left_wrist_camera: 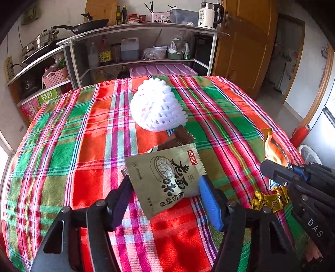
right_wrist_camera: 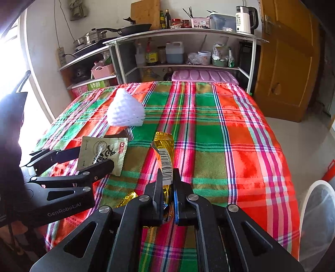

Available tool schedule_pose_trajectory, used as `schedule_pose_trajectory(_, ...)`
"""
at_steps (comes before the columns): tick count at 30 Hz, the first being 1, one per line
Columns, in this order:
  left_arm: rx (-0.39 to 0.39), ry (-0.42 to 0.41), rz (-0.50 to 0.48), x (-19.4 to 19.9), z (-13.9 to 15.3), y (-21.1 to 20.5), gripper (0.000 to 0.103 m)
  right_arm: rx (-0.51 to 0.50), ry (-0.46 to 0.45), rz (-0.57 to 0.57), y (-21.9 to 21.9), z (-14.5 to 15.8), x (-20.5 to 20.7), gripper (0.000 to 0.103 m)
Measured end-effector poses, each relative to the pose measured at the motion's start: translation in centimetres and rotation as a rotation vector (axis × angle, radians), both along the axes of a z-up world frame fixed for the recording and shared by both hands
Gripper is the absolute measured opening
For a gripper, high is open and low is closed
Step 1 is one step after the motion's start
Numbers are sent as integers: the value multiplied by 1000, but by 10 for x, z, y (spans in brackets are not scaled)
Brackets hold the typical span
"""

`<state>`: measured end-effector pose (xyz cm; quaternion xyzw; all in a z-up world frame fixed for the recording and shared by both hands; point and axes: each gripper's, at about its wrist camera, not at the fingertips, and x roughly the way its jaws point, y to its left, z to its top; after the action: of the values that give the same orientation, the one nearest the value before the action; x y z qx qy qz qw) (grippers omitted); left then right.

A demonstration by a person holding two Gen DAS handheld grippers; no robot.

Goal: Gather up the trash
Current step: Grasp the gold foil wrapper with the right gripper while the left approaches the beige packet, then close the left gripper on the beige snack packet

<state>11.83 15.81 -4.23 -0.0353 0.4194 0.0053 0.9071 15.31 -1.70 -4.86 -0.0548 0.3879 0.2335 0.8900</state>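
Right wrist view: right gripper (right_wrist_camera: 167, 184) pinches gold wrapper (right_wrist_camera: 164, 150); left gripper (left_wrist_camera: 165, 188), spread, straddles green sachet (left_wrist_camera: 165, 175); foam net (left_wrist_camera: 156, 106), upper centre, remains uncollected

A home kitchen is shown: a frying pan (right_wrist_camera: 134, 28), a steel pot (right_wrist_camera: 92, 37), an electric kettle (right_wrist_camera: 244, 19) and sauce bottles (right_wrist_camera: 151, 55) are kept on shelves (right_wrist_camera: 188, 31).

Brown wrapper (left_wrist_camera: 178, 139) mostly hidden under green sachet (left_wrist_camera: 167, 177). Gold candy wrapper (left_wrist_camera: 270, 200) partly behind right gripper (left_wrist_camera: 272, 169). White bin (right_wrist_camera: 318, 219) cut off at frame edge.
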Motion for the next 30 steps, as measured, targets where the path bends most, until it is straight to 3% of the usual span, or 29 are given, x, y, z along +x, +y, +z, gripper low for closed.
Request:
schedule_pose_trajectory(8, 23, -18, -5, -1, 4, -5, 40, 6, 1, -5, -2, -1, 1, 7)
schedule_pose_trajectory(10, 35, -32, -5, -4, 6, -8, 26, 8, 1, -9, -3, -2, 1, 7)
schedule_pose_trajectory(15, 57, -43, -16, -7, 11, -14, 4, 14, -2, -19, -6, 0, 1, 7)
schedule_pose_trajectory(30, -75, -91, -42, -20, 29, -13, 3, 45, -24, -49, -26, 10, -1, 7)
